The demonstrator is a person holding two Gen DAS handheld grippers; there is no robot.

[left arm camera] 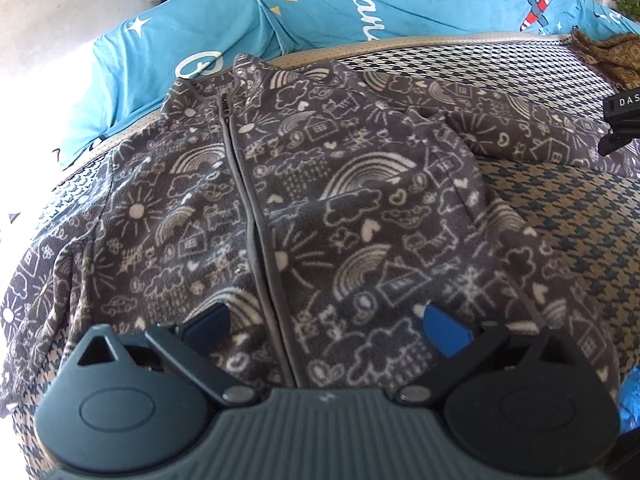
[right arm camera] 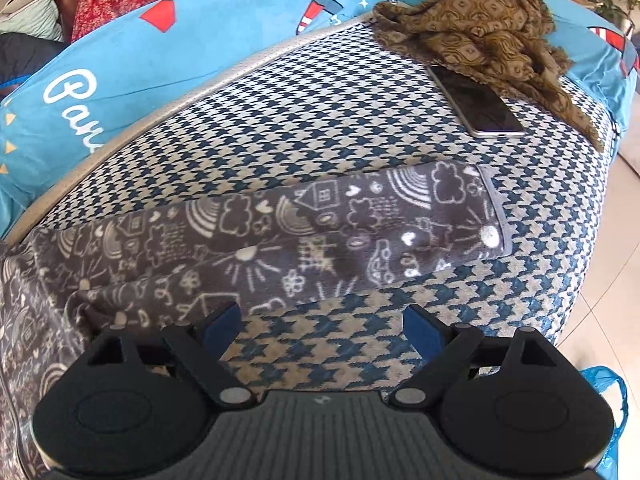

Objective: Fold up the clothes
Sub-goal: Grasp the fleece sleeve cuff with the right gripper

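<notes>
You are working over a bed, or a couch-like cushion, covered in blue-and-cream houndstooth fabric (right arm camera: pixel 328 128), with a bright blue printed pillow (left arm camera: pixel 320 4) along its far edge. Spread flat across that cover, front up and zipped, lies the grey fleece jacket printed with cream doodles of rainbows, houses and clouds (left arm camera: pixel 304 200). Its collar points to the far side and its hem comes near, under your left gripper (left arm camera: pixel 328 320). One sleeve (right arm camera: pixel 320 224) runs out straight to the right, its bound cuff at the far right end, just beyond your right gripper (right arm camera: pixel 320 328).

Expect the fleece to be light, thick and limp. It should drape and sag from any single hold, yet it looks grippy enough that it probably won't slide out of the pads. It is not fragile, so a firm pinch should do no harm. Stiffer lines are the zip running down the middle and the bound edges at cuff, hem and collar; those seem the surest places to take hold. For the sleeve, the cuff or the shoulder seam looks best; for the body, the hem corners.

Both sets of jaws stand spread wide and pinch nothing. The left pair hovers over the hem beside the zip; the right pair is over bare houndstooth just near of the sleeve.

Smaller things sit well apart at the far right: a crumpled brown patterned scarf (right arm camera: pixel 480 28) with a dark smartphone (right arm camera: pixel 476 100) touching its near edge.
</notes>
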